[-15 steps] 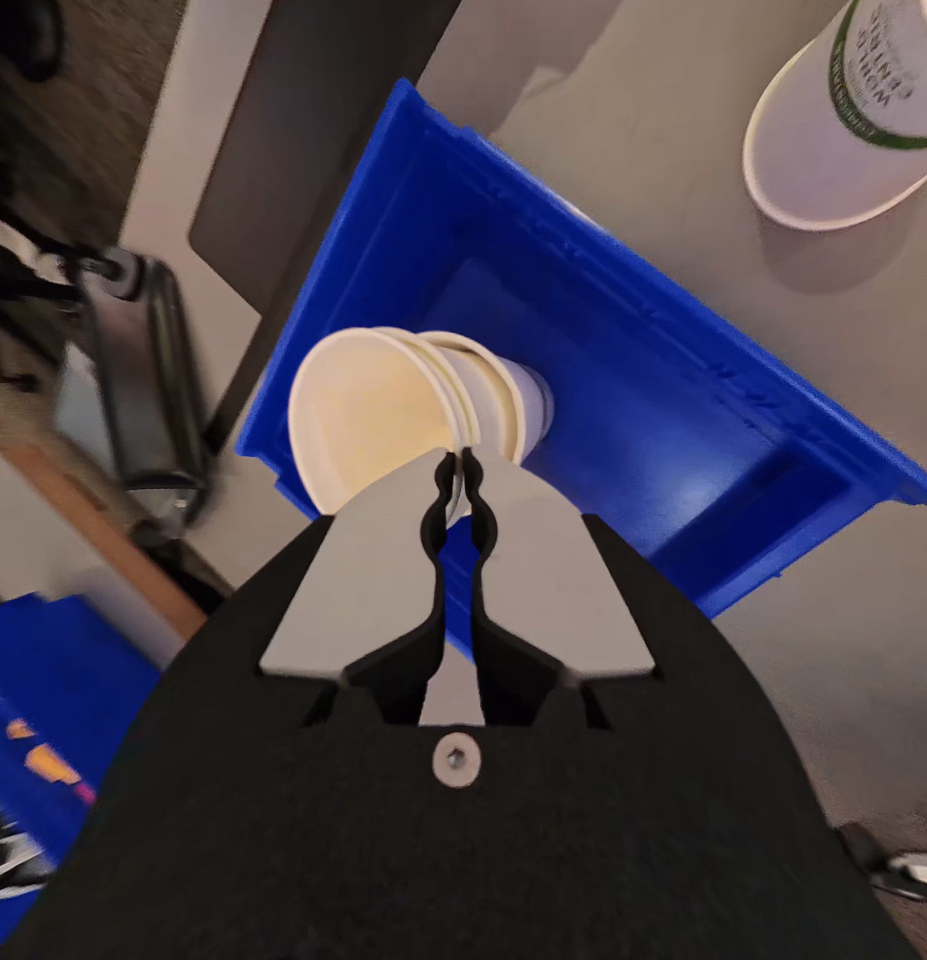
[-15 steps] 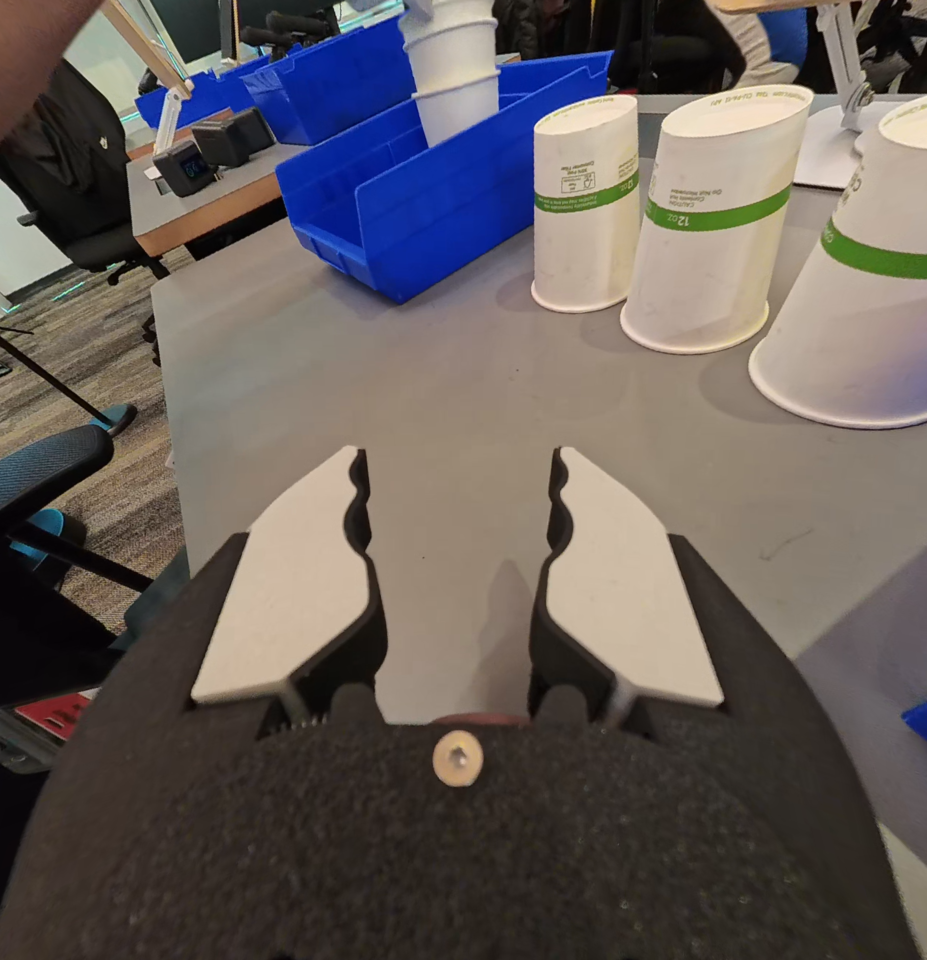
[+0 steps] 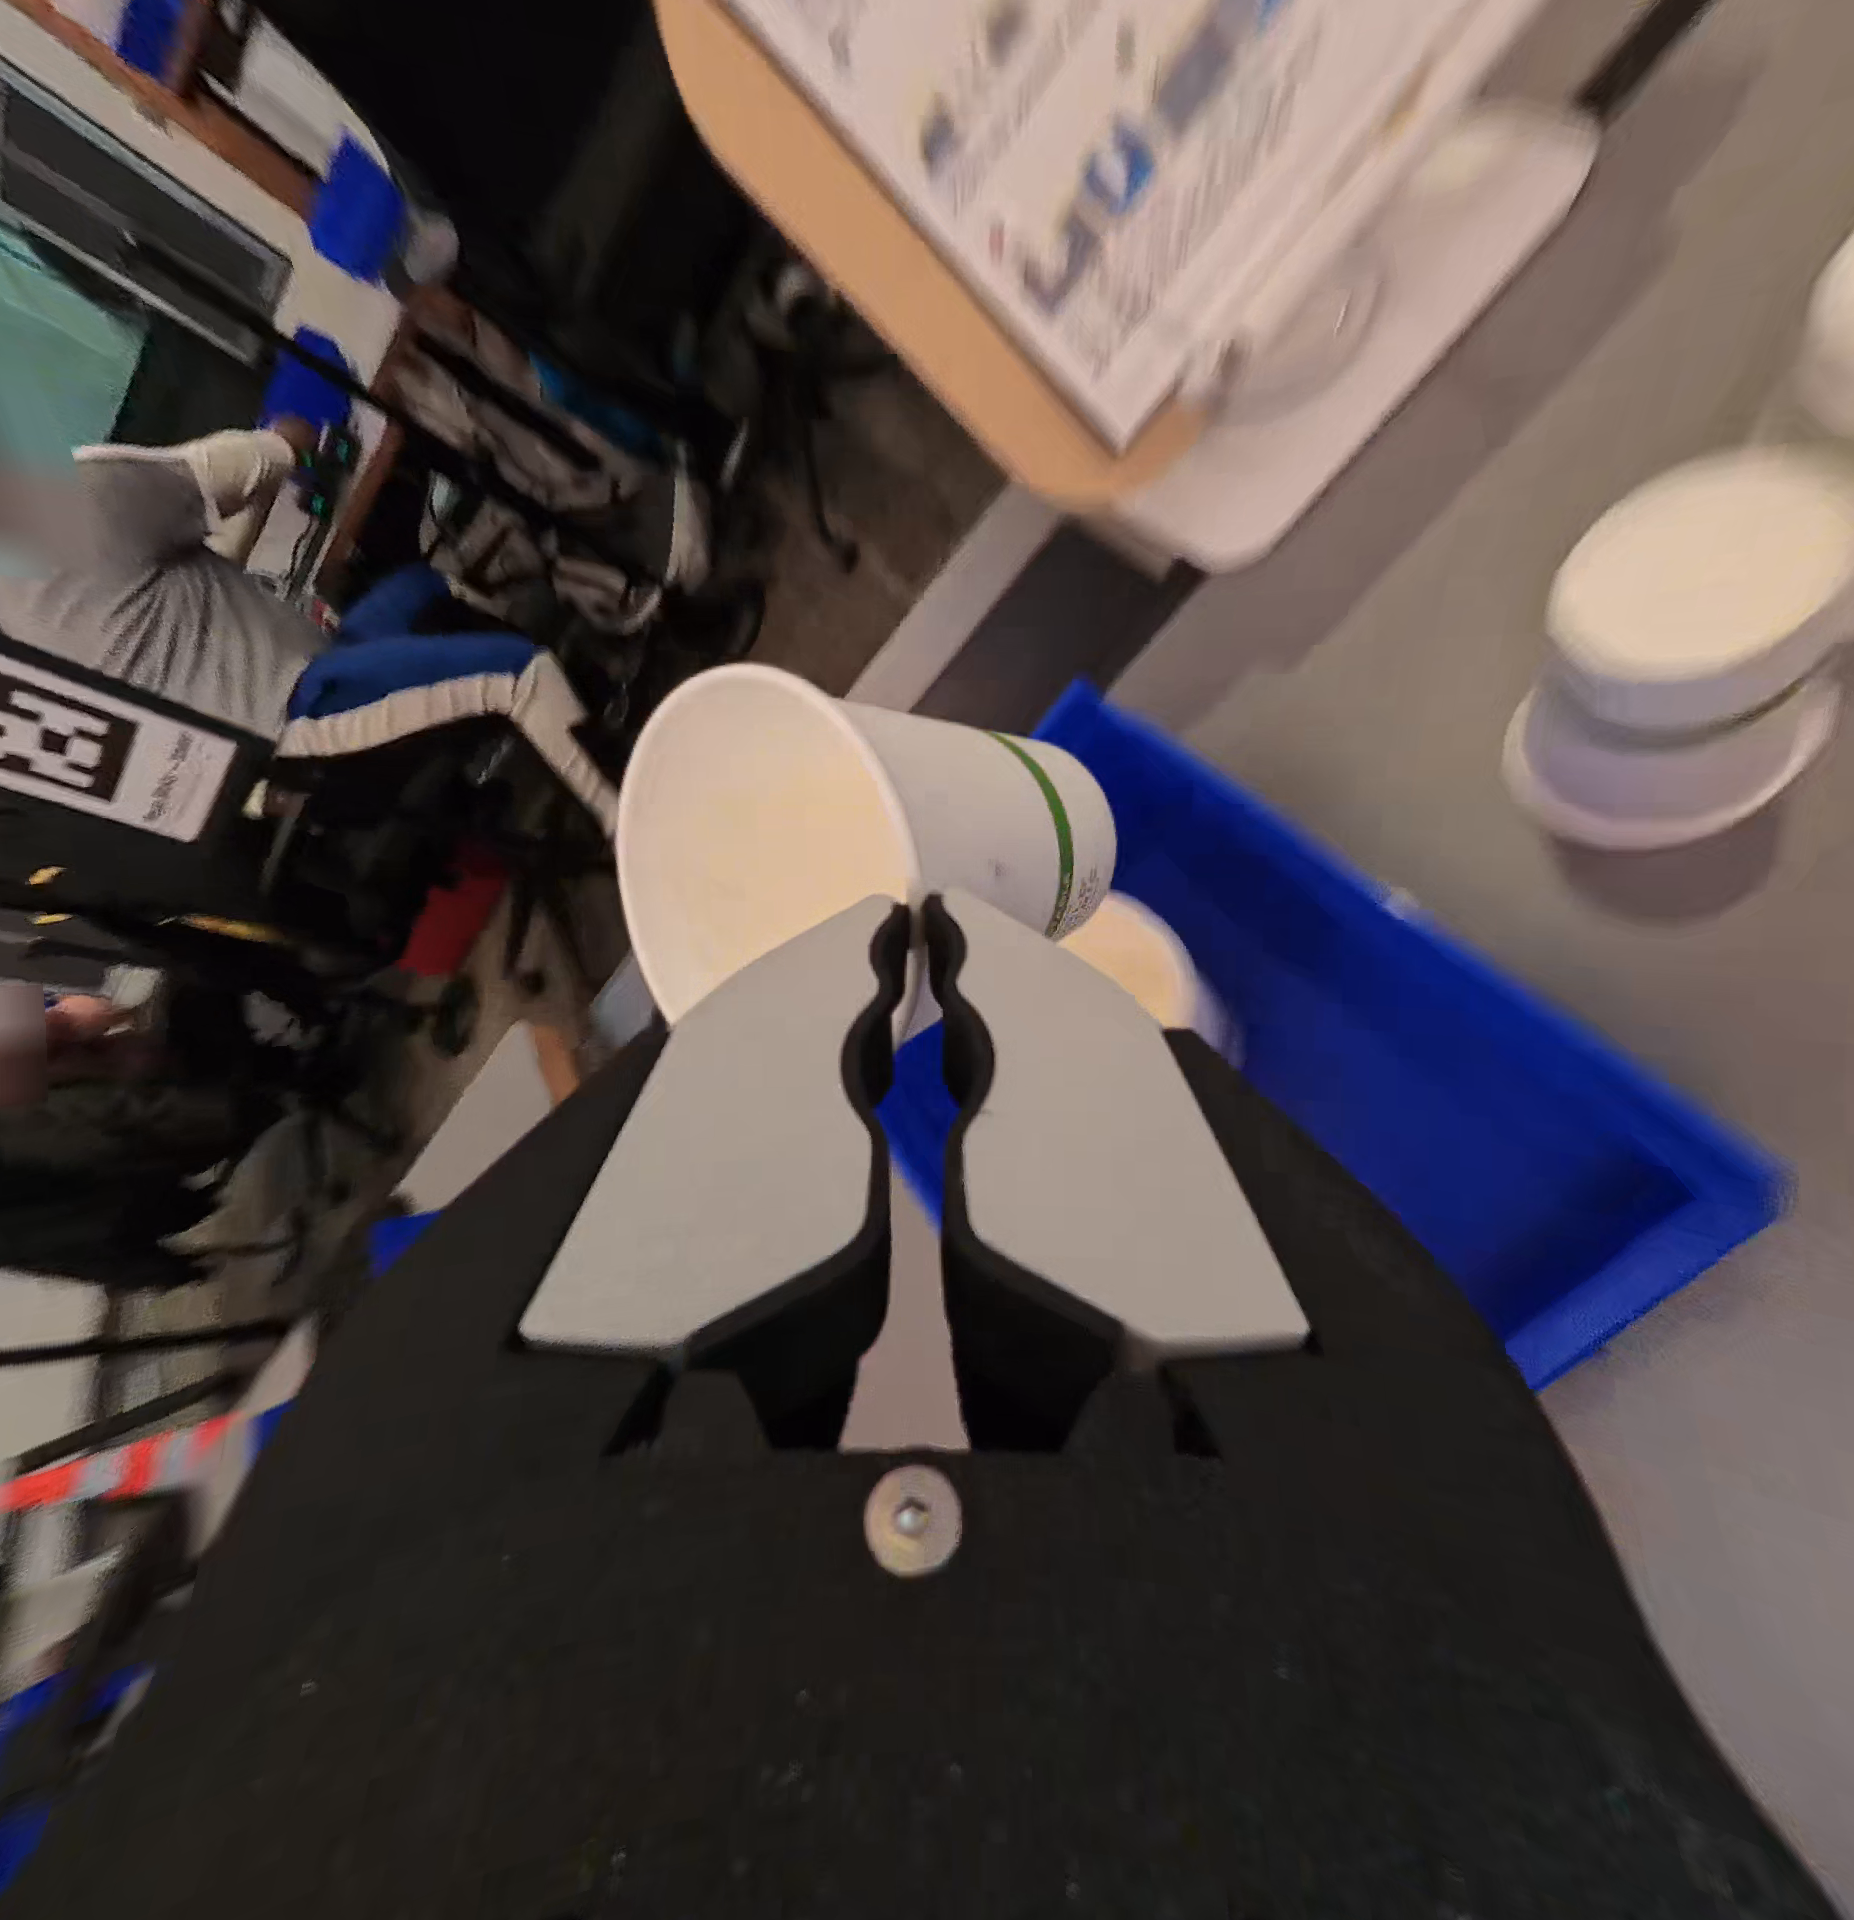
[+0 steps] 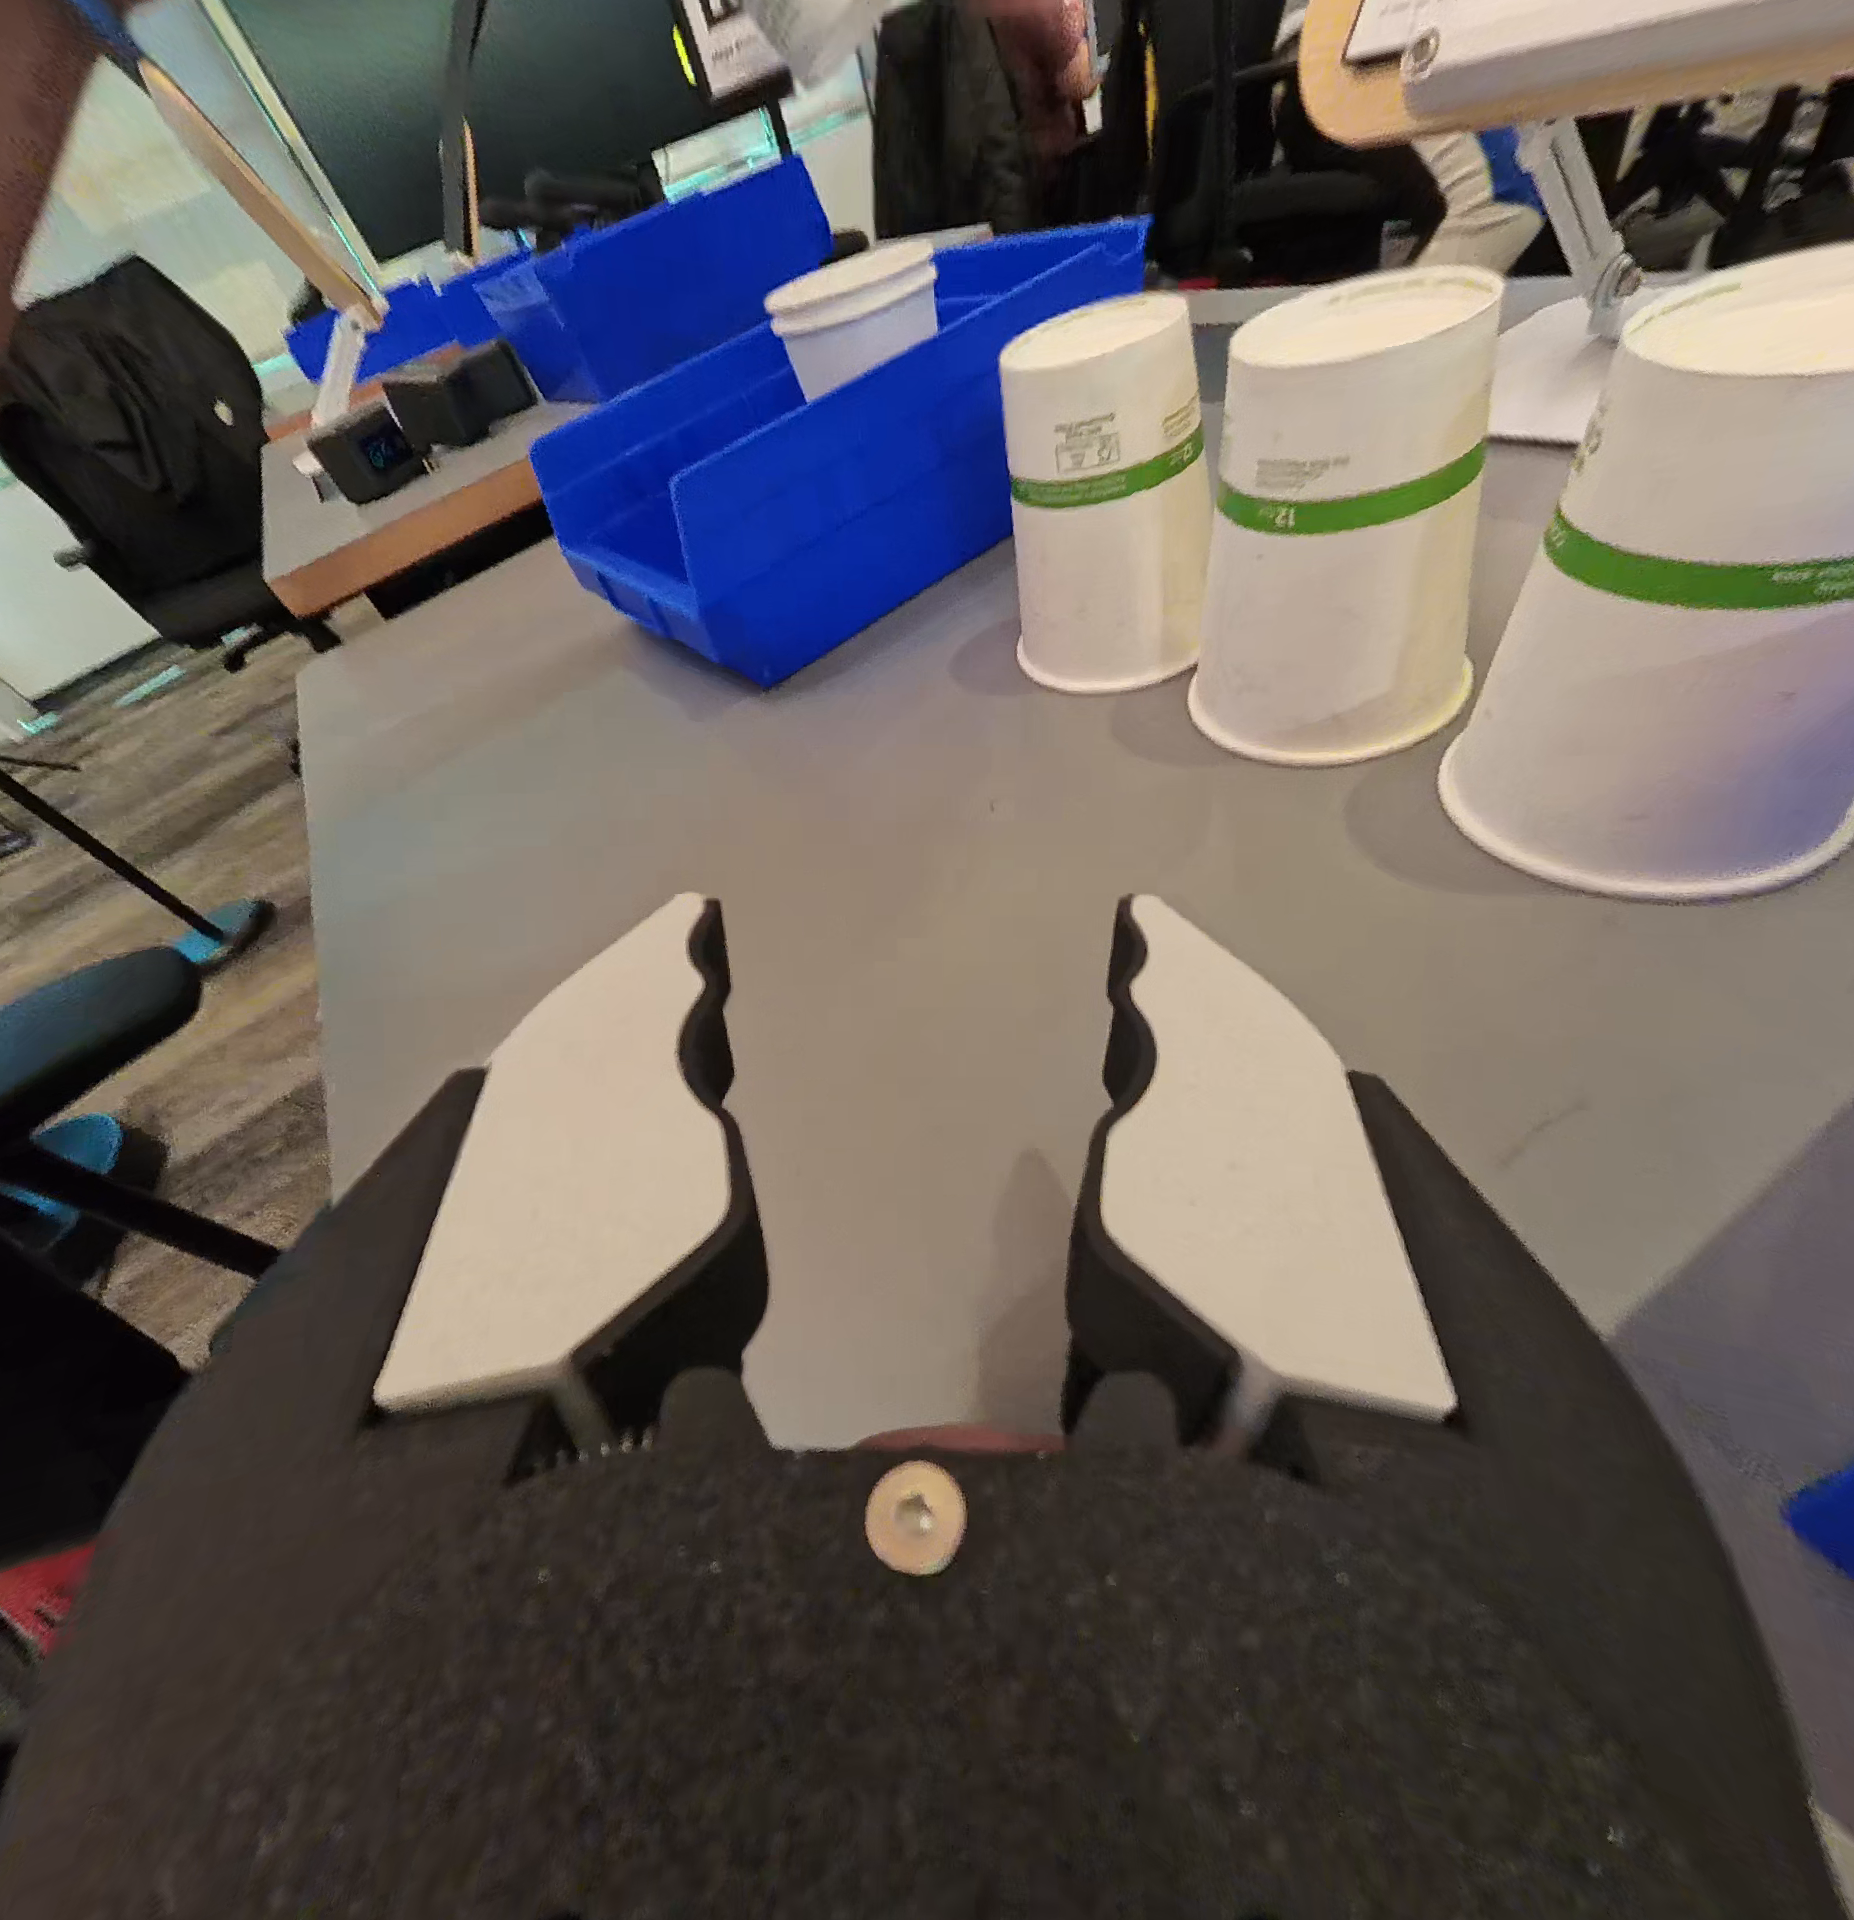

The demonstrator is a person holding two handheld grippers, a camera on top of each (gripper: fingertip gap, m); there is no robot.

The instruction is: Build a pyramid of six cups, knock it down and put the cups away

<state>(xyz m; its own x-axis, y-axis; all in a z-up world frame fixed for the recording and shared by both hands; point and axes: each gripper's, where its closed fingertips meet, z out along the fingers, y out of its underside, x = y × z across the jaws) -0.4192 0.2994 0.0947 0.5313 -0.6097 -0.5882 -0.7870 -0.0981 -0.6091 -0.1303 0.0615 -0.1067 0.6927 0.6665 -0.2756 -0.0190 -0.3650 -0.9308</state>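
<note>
Left gripper [image 3: 918, 909]: jaws nearly together, pinching rim wall of one paper cup [image 3: 850, 821]; one finger inside the mouth, the other outside. Cup is held on its side, mouth toward the camera, green band near its base, above the blue bin [image 3: 1422, 1091]. Below it in the bin, approx. under the held cup, a nested stack of cups [image 4: 861, 312] stands mouth up. Moving right on the gray table [image 4: 798, 831]: three inverted cups in a row, far cup [image 4: 1105, 488], middle cup [image 4: 1344, 509], near cup [image 4: 1681, 592], far and middle just beside each other. Right gripper [image 4: 918, 914]: fingers spread wide, empty, over bare table, well apart from the row. Handling, est.: cups are very light, thin-walled, easily crushed; a hard squeeze will likely oval the rim. Rolled rim is the stiffest pt. Grip there w/ light force, or across the base end when inverted. Smooth paper may slip; nested cups may stick together.
</note>
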